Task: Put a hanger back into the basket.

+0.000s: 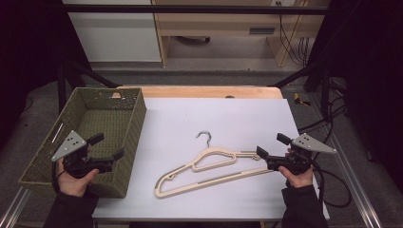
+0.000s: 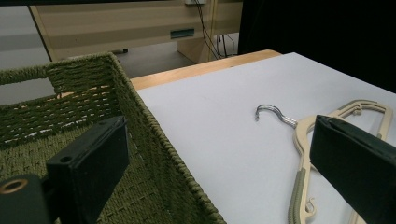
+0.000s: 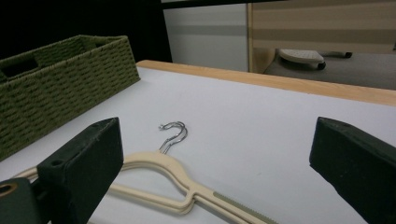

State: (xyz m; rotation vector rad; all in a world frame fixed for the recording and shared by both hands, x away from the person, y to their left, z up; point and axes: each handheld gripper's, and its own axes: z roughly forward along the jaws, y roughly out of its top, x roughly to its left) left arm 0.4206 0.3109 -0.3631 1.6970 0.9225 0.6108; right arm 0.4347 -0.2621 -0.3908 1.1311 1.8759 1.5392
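Nearest, right claw (image 1: 268, 153) wide open at the right end of the cream hanger (image 1: 209, 168), nothing clamped between the jaws. Left claw (image 1: 107, 147) also wide, empty, hovering over the near right corner of the green woven basket (image 1: 43, 161). Hanger lying flat on the white surface (image 1: 237, 118), just beside the basket but apart from it — metal hook (image 1: 205, 137) pointing away, toward the far edge. Risks, as judged: thin flat arm hard to pinch, so likely to slip or pivot on the smooth sheet; long hanger held by one end likely to sag — hook may catch on the basket rim.
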